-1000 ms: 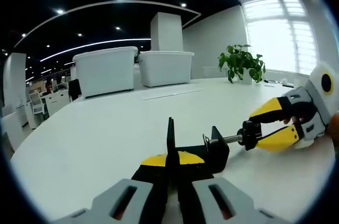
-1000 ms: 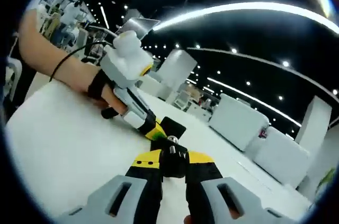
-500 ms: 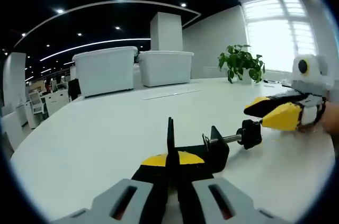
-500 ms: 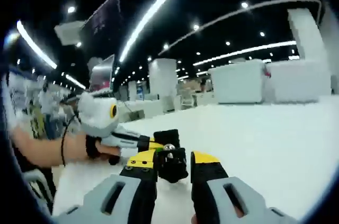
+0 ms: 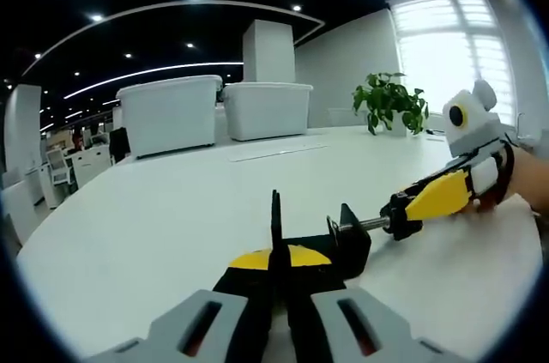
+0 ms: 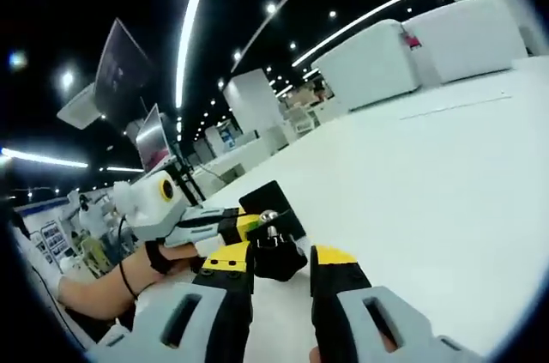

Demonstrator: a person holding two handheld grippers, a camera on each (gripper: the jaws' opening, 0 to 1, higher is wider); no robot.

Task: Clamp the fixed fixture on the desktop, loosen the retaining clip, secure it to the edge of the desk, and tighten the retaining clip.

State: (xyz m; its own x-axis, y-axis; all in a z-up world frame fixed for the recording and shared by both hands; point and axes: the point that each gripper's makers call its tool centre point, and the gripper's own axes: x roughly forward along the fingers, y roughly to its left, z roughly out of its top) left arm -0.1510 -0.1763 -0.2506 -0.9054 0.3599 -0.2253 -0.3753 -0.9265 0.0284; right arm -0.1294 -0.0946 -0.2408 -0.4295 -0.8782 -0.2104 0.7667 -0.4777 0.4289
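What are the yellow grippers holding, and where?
Left gripper pinches the black clamp's frame. Right gripper grips its screw knob.

A broad white table (image 5: 154,208) carried everything. Taking the black clamp fixture (image 5: 319,243) as the landmark, it rested directly on the tabletop, its upright plate raised and its screw rod running sideways to a black knob (image 5: 401,215). Well beyond the fixture, two large white bins (image 5: 171,111) stood side by side on the far part of the table, with a flat white strip (image 5: 276,151) lying just in front of them. A green potted plant (image 5: 391,101) stood far behind the fixture, toward the window side.

In the right gripper view the same white table (image 6: 429,166) spread wide behind the fixture (image 6: 273,238).
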